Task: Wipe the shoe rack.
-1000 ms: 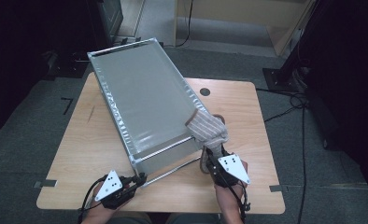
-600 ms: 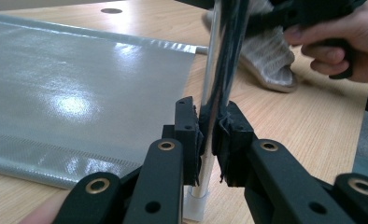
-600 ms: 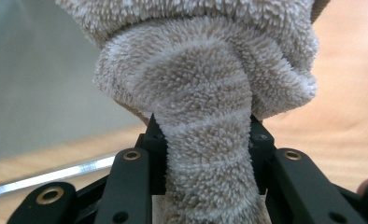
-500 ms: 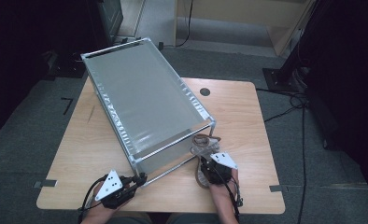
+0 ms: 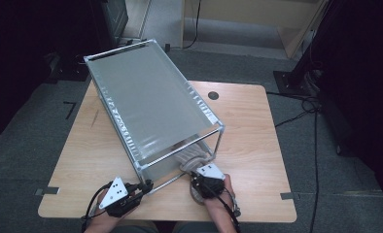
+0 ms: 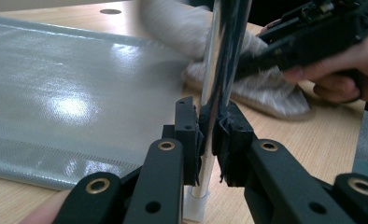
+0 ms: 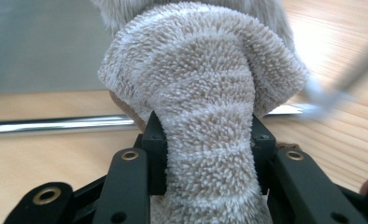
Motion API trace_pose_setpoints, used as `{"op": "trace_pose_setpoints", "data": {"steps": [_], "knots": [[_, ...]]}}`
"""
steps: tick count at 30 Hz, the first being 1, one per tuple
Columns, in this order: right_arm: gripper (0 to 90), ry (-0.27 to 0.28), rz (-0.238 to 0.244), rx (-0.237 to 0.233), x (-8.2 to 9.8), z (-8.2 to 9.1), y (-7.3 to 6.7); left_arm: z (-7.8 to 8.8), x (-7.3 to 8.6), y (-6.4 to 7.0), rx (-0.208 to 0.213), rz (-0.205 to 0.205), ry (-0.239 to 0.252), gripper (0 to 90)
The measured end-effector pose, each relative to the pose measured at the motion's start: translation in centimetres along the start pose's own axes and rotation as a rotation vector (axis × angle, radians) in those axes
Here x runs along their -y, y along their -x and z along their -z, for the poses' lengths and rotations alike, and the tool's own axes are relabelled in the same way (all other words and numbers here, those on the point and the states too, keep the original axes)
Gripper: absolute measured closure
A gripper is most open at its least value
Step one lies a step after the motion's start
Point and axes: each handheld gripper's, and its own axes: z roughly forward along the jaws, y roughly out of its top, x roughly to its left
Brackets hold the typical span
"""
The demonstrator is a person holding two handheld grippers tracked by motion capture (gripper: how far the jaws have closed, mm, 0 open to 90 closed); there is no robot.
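Observation:
A chrome-framed rack [image 5: 146, 107] with a grey sheet top stands aslant on the wooden table [image 5: 257, 136]. My left gripper [image 5: 145, 185] is at its near corner. In the left gripper view that gripper [image 6: 210, 135] is shut on the upright chrome post [image 6: 219, 70]. My right gripper [image 5: 195, 171] is low at the rack's open front end, shut on a beige fuzzy cloth [image 5: 189, 155]. The right gripper view has the cloth [image 7: 205, 93] bulging up between the jaws of the gripper [image 7: 208, 149], over a chrome bar [image 7: 56, 125]. Cloth [image 6: 275, 93] and right gripper [image 6: 313, 37] lie behind the post.
A round dark hole [image 5: 213, 95] sits in the table's far right part. Bare tabletop lies to the right of the rack. Cables [image 5: 306, 107] run over the floor at the right, and a wooden cabinet [image 5: 257, 19] stands behind the table.
My right gripper has come down with the cloth from the rack's top right corner to the table by the open front end. The left gripper has kept its grip on the post.

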Motion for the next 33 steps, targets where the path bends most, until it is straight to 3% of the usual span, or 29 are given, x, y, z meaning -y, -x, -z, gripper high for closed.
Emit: {"op": "trace_pose_setpoints", "data": {"steps": [5, 10, 13, 15, 17, 20, 23, 25, 27, 33], "knots": [[61.2, -0.002, 0.106, -0.092, -0.3, -0.1, -3.3, 0.1, -0.1, 0.2, -0.014, -0.011, 0.006, 79.3], [61.2, -0.012, 0.153, -0.158, -0.6, 0.1, -5.1, 1.0, -1.2, 0.9, -0.04, -0.058, 0.076, 67.1], [59.1, -0.005, 0.17, -0.196, -0.7, 0.4, -5.7, 1.5, -1.9, 1.2, -0.057, -0.065, 0.114, 71.4], [51.8, 0.023, 0.176, -0.213, -0.8, 0.4, -6.0, 1.6, -2.1, 1.2, -0.082, -0.062, 0.115, 78.2], [42.6, 0.039, 0.178, -0.211, -0.9, 0.2, -6.1, 1.6, -2.1, 1.0, -0.064, -0.046, 0.112, 81.0], [40.5, 0.005, 0.169, -0.203, -0.8, -0.6, -6.0, 1.7, -2.1, 1.0, -0.064, -0.054, 0.105, 81.5], [48.9, -0.009, 0.17, -0.216, -0.6, -1.0, -5.5, 1.7, -2.1, 0.9, -0.057, -0.046, 0.101, 81.8], [56.7, -0.011, 0.187, -0.21, -0.6, -0.9, -5.1, 1.7, -2.1, 0.8, -0.053, -0.046, 0.101, 81.9], [59.5, -0.021, 0.174, -0.197, -0.8, -0.9, -4.5, 1.7, -2.1, 0.8, -0.054, -0.047, 0.1, 82.0], [61.1, -0.02, 0.1, -0.081, -1.2, -1.3, -0.8, 1.7, -2.1, 0.8, -0.055, -0.044, 0.102, 81.9]]}}
